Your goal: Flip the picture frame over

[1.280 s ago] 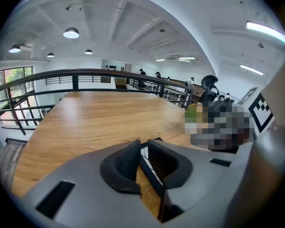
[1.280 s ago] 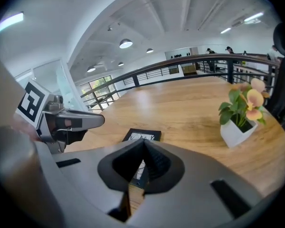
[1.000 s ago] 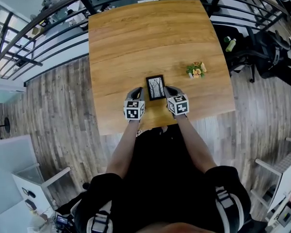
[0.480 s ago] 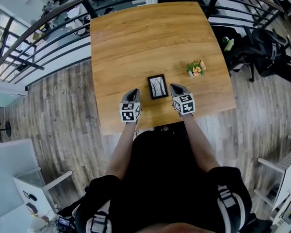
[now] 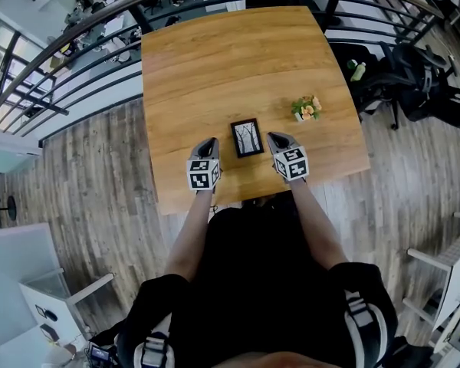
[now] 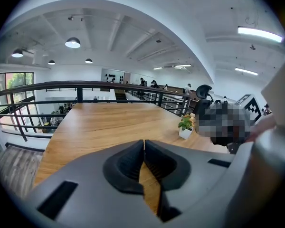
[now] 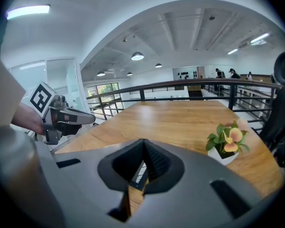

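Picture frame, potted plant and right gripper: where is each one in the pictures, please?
picture frame (image 5: 247, 138), head view, middle of its tree picture.
potted plant (image 7: 225, 141), right gripper view, on its green leaves.
right gripper (image 5: 271, 137), head view, at the tips of its shut jaws.

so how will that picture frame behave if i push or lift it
The picture frame looks thin and rigid, so it should stay stiff when lifted. Lying flat on the smooth table, it would likely slide, not tip, if pushed. Its front may be glazed, so possibly fragile.
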A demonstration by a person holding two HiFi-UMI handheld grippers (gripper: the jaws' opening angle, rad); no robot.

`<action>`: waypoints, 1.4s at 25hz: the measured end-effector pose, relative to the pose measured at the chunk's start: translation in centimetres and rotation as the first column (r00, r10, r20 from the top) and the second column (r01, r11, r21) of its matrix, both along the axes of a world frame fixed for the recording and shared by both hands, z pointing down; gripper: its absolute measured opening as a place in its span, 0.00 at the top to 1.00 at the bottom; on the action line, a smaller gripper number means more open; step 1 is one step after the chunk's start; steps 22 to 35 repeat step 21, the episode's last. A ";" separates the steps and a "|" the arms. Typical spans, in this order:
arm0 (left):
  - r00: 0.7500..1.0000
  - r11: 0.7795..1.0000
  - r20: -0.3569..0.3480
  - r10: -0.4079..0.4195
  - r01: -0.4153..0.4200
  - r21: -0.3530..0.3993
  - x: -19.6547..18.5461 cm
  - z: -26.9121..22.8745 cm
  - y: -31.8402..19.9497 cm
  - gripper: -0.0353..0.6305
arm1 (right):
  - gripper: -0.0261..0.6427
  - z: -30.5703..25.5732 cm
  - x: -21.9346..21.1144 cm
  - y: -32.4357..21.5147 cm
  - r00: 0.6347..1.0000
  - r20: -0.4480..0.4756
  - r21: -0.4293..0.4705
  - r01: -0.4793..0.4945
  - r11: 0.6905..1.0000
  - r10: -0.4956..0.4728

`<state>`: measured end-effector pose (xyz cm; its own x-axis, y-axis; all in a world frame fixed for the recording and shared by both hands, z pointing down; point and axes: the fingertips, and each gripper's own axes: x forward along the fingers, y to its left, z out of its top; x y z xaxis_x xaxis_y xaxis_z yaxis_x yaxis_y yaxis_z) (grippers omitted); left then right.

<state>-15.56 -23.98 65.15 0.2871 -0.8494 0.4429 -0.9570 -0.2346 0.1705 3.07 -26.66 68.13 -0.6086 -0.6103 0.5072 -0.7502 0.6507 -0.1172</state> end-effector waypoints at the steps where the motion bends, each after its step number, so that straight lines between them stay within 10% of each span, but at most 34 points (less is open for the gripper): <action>1: 1.000 1.000 0.000 0.002 -0.002 0.003 0.0 -0.1 -0.1 0.91 | 0.95 0.1 0.0 0.0 1.000 -0.001 -0.001 -0.001 1.000 0.001; 35: 1.000 1.000 -0.008 -0.016 0.016 0.021 -0.8 -0.2 0.9 0.91 | 0.95 -0.2 2.0 1.8 0.999 0.002 0.026 -0.054 0.998 0.054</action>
